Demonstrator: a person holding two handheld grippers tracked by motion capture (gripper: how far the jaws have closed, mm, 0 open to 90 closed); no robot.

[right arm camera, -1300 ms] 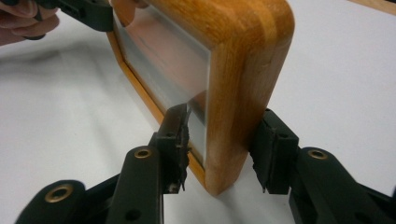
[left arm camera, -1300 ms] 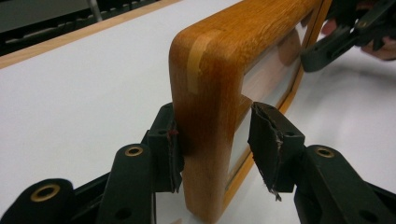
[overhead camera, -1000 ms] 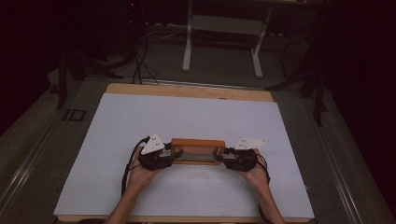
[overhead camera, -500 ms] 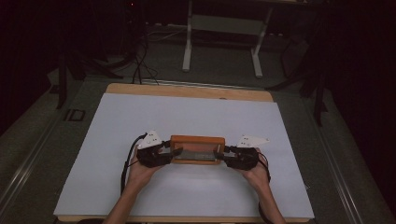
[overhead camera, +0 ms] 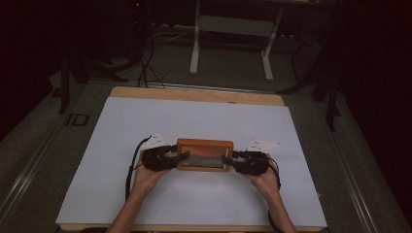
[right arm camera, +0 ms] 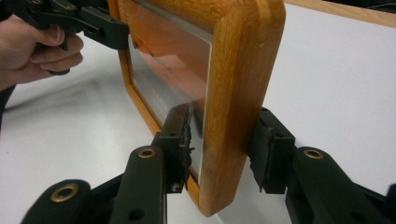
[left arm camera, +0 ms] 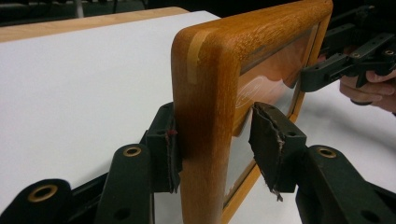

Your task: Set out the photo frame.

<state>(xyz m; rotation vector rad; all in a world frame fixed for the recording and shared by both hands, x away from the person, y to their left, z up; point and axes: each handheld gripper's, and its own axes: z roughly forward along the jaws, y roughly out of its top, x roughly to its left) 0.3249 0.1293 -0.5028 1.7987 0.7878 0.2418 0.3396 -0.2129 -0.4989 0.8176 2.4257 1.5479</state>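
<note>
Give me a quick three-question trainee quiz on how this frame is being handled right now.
1. Multiple choice: where do the left tool and the right tool sit on the wooden frame?
A. Both on its top edge
B. One at each short end
C. Both at the same end
2. True or false: the wooden frame lies flat on its back, glass facing up.
3. What covers the table under the frame?

Key:
1. B.
2. False: it stands on a long edge, with its jaws on front and back.
3. A white sheet.
</note>
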